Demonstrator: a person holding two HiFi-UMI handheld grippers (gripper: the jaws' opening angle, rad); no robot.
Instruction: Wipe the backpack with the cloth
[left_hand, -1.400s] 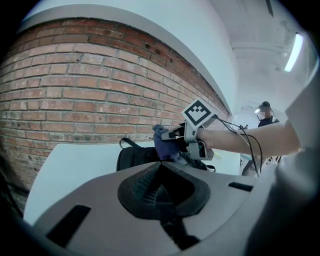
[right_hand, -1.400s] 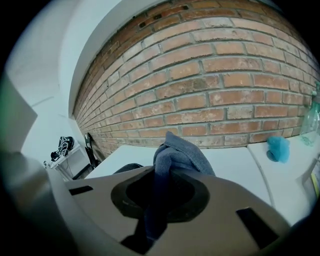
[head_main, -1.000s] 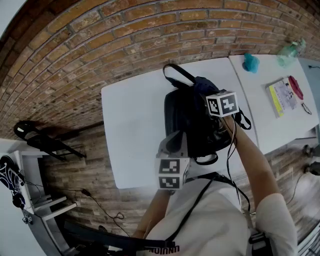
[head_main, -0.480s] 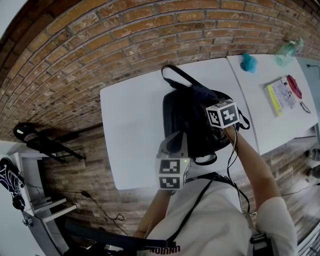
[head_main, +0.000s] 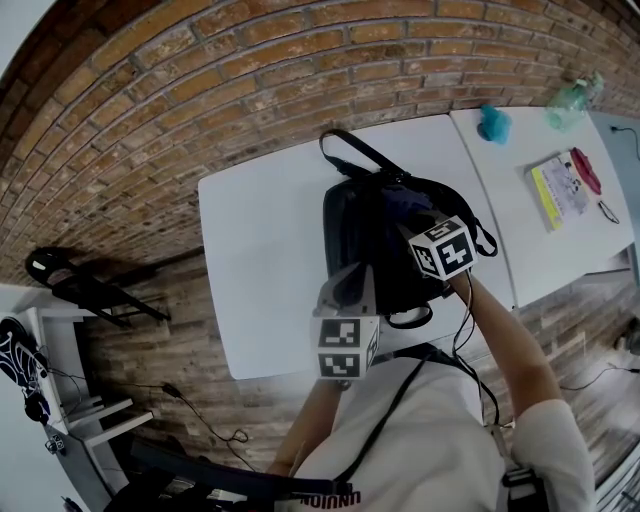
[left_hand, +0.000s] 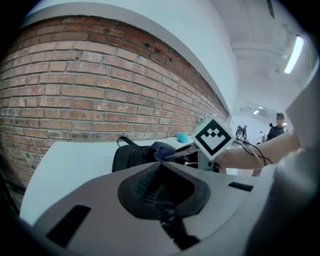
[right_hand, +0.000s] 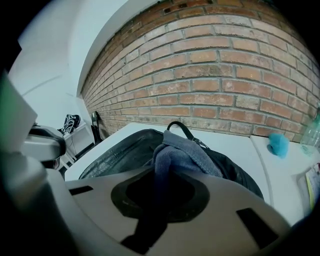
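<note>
Wiping is, as I judge it, the step in hand. The right gripper (head_main: 408, 212) is clamped on the cloth (right_hand: 186, 149), a grey-blue folded piece. One fold goes down between its jaws, and the rest lies spread on top of the backpack (head_main: 362, 235). The backpack is black and lies flat on the white table (head_main: 260, 270), and its carry handle (head_main: 348, 150) points away from the person. The cloth sits on the far part of the backpack, towards the handle and a little to the person's right side.

The left gripper (head_main: 348, 288) has its jaws together with nothing between them. It is at the near side of the backpack, just beside its edge. I cannot tell if it touches the fabric.

To do the wipe well, I think the cloth should stay flat on the fabric with a light, even pressure. The strokes should go along the length of the backpack, from the handle end to the near end. The bag is soft and the table looks smooth, so the backpack may slide or wrinkle under the stroke, and the left gripper could press on the near edge to hold it. Only a fold is in the right jaws, so the cloth may slip out if it catches on a strap or a zipper
</note>
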